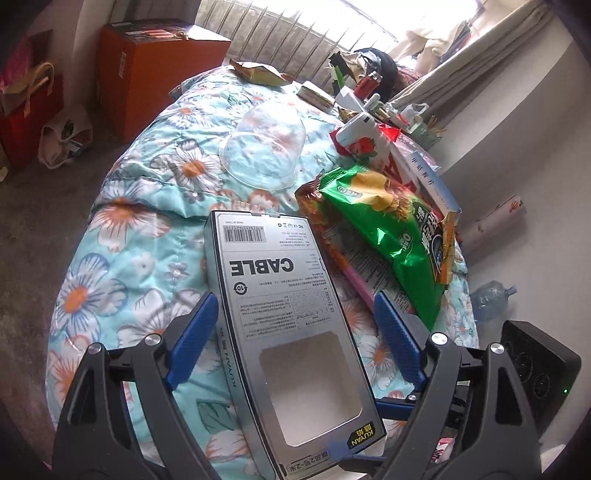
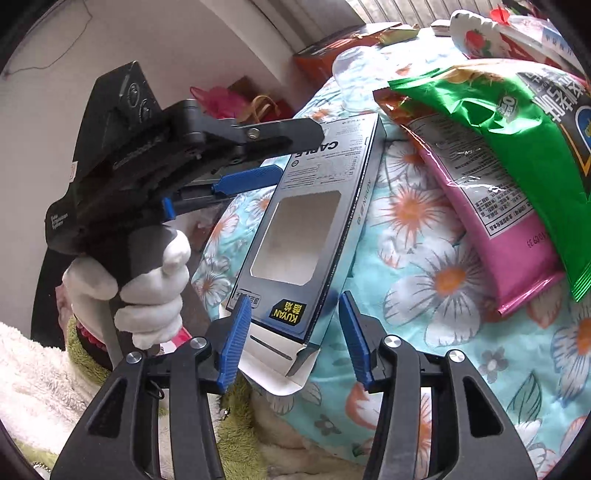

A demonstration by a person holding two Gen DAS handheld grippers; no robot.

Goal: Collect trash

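While both grippers gape around it (neither gripping), the cable box (image 1: 291, 332) lies lengthwise, barcode end pointing away.

So the left wrist cam sits right behind its own blue fingers (image 1: 192, 332) and looks steeply down the length of a floral quilt (image 1: 122, 236) toward a bright window (image 1: 369, 18), with the cable box (image 1: 280, 314) filling the near foreground. The right wrist cam is just as close but comes at that same cable box (image 2: 306, 229) from its flap end, angled down and catching the left gripper (image 2: 273, 158) side-on at upper left. Both views share the box, the quilt, the green snack bag (image 1: 388, 229) and an upturned clear cup (image 1: 264, 144).
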